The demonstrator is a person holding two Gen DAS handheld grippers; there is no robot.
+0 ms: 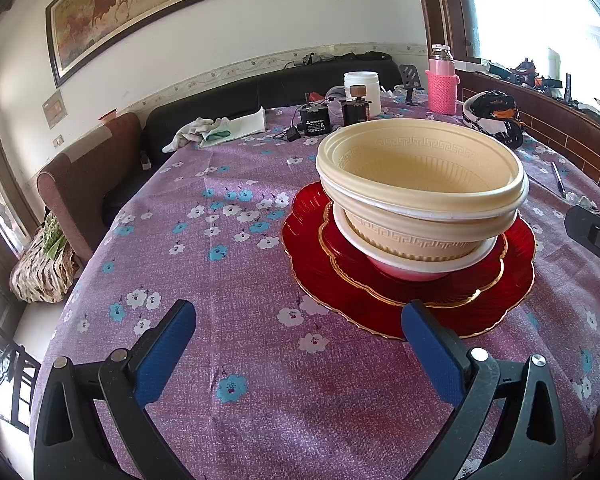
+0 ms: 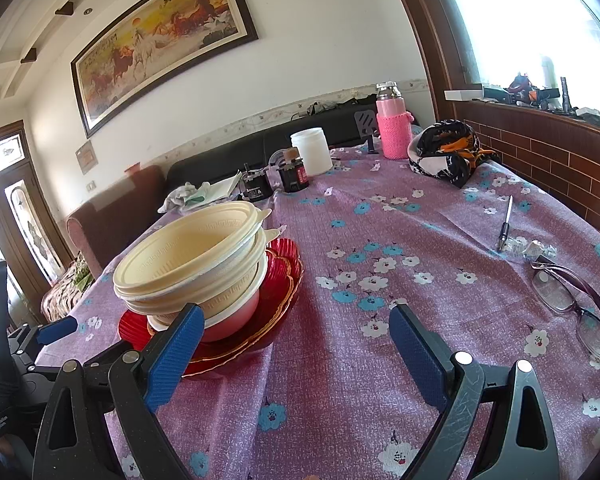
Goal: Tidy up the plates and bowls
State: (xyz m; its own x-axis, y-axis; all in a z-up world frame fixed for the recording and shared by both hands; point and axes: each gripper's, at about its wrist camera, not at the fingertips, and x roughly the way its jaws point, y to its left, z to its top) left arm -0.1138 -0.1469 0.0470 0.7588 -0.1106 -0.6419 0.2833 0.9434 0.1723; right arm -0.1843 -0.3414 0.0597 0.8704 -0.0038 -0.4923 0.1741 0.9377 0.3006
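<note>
Bowls [image 1: 420,184] sit in a stack on two red plates [image 1: 380,300] on the purple flowered tablecloth [image 1: 220,280]; cream bowls are on top and a white bowl with a pink bottom is under them. The left claw [image 1: 300,344] is wide apart and holds nothing; the stack is just ahead of it and a bit to its right, and the plate edge is close to its right fingertip. The right claw [image 2: 296,344] is wide apart too and holds nothing; the stack is ahead of it on its left, partly behind its left finger [image 2: 176,356].

Far ahead of both claws stand a white jar [image 1: 362,90], a pink bottle [image 1: 442,80], small black boxes [image 1: 316,120], a white cloth [image 1: 204,132] and a black and orange cloth [image 1: 492,116]; nothing lies between the claws and the stack.

Only the right view shows glasses [image 2: 572,304] to the right of that claw, and the whole pen [image 2: 505,222] ahead of them; it also shows the left claw low on the left. The left view shows a bit of the right claw at its right edge.
</note>
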